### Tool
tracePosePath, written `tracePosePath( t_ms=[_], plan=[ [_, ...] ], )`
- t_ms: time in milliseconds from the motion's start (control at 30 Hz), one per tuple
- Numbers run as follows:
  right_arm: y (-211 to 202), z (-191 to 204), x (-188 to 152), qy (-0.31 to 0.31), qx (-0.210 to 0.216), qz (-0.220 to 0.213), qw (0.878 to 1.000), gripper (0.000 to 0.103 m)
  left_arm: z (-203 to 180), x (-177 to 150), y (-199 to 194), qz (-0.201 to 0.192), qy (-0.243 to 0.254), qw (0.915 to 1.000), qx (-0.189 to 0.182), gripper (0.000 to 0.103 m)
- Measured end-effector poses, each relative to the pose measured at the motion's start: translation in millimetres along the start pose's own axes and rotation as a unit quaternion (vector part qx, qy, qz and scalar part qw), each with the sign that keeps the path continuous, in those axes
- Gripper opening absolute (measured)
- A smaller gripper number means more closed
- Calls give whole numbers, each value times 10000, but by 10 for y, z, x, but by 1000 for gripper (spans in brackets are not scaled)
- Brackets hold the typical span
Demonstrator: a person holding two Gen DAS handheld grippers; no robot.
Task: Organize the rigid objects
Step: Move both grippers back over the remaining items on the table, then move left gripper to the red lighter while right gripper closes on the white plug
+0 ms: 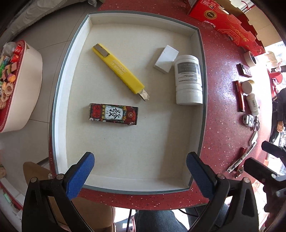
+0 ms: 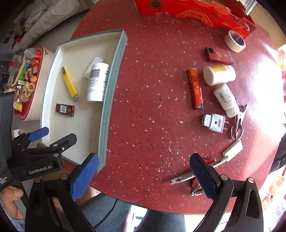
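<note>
A white tray [image 1: 59, 85] with a grey rim sits on the red speckled table [image 1: 223, 107]. In it lie a yellow utility knife [image 1: 118, 71], a white block [image 1: 166, 59], a white bottle [image 1: 188, 80] on its side and a patterned small box [image 1: 113, 114]. My left gripper [image 1: 140, 160] hangs open over the tray's near end, nothing between its fingers. My right gripper [image 2: 144, 171] stands open and empty over bare table right of the tray [image 2: 109, 100]. A pen [image 2: 184, 177] lies by its right finger. Farther right lie a red long box [image 2: 195, 88], a white jar [image 2: 219, 74], a small white bottle [image 2: 226, 100] and a plug adapter [image 2: 213, 122].
A red carton [image 2: 187, 9] stands at the table's far edge, with a tape roll [image 2: 235, 41] and a dark red box [image 2: 219, 56] near it. An oval container of sweets [image 1: 26, 80] stands left of the table. Knees in jeans show under the near table edge.
</note>
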State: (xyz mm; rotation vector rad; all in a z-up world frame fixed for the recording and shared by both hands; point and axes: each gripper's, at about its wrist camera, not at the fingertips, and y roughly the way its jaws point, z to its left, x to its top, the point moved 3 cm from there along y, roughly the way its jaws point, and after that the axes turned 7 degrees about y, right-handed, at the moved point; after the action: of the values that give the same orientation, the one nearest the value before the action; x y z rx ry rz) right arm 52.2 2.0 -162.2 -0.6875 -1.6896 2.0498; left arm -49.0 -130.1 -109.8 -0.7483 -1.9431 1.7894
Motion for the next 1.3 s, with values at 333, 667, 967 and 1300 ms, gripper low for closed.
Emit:
tracePosePath(
  t_ms=[333,667,967,1300],
  plan=[
    [59,-1193,-422,1920,-17,43,9814,102,-1393,294,19,105,1239,9916,-370,103],
    [70,-1709,-709,1965,-131,8,9804,102,-2140,1114,612,-38,1020,9943,318,103],
    [3,-2180,-512,1895,-155,-111,9817,102,-2345,1308,1014,-48,1081,9917,696,103],
    [-91,-1676,319,737,179,-658,9949,102,-2059,1491,1072,-65,817,9949,594,103]
  ],
)
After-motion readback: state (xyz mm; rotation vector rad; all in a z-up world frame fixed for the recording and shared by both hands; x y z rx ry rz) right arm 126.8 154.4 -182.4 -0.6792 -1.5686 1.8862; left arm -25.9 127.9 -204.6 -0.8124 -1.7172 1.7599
